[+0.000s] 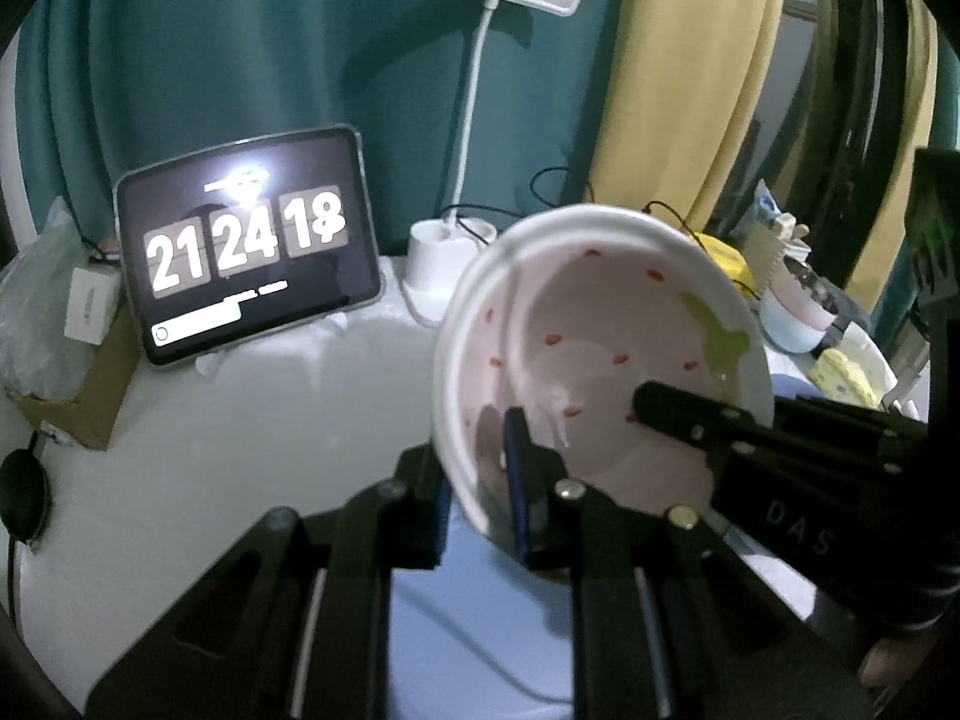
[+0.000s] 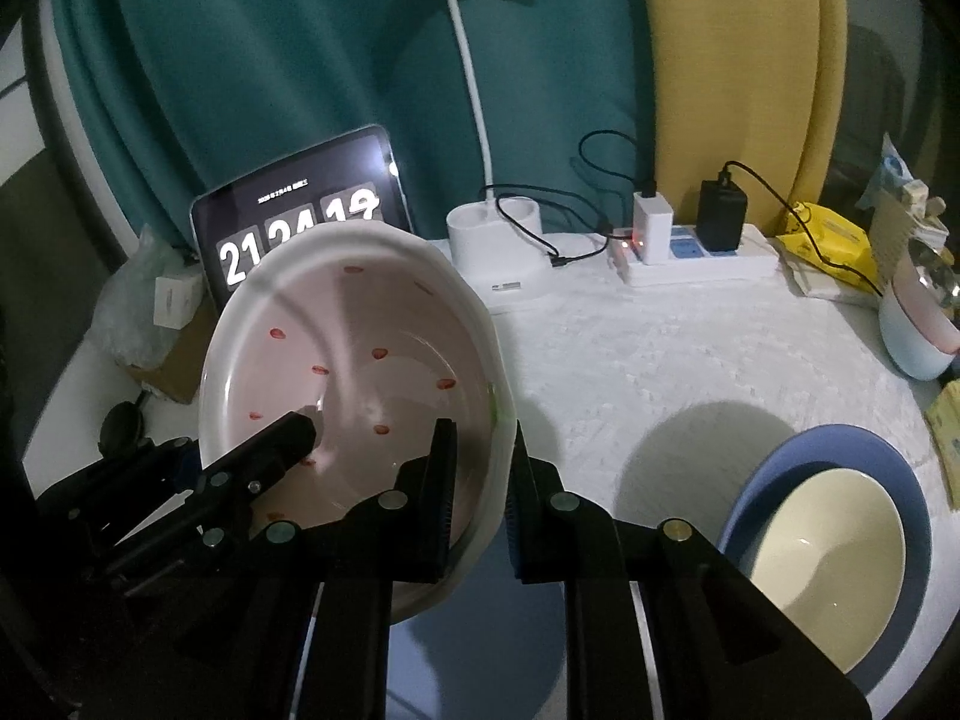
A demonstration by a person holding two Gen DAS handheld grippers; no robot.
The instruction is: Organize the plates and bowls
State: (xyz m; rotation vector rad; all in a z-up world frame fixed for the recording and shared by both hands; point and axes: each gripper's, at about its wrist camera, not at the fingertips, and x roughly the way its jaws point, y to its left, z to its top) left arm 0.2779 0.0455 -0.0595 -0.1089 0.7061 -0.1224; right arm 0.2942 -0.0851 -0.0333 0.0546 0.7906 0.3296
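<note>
A white bowl with a pink inside and red spots [image 1: 600,348] [image 2: 360,372] is held tilted above the table by both grippers. My left gripper [image 1: 480,474] is shut on its left rim, one finger inside and one outside. My right gripper [image 2: 480,498] is shut on its right rim and shows in the left wrist view [image 1: 690,414] reaching into the bowl. A cream bowl [image 2: 828,564] sits inside a blue plate [image 2: 774,480] on the table at the lower right of the right wrist view.
On the white table [image 2: 630,360] stand a tablet showing a clock [image 1: 246,246], a white desk lamp base [image 2: 498,252], a power strip with chargers [image 2: 696,258], a yellow packet [image 2: 828,240], a cardboard box [image 1: 78,384] and a pale blue bowl [image 2: 918,330] at far right.
</note>
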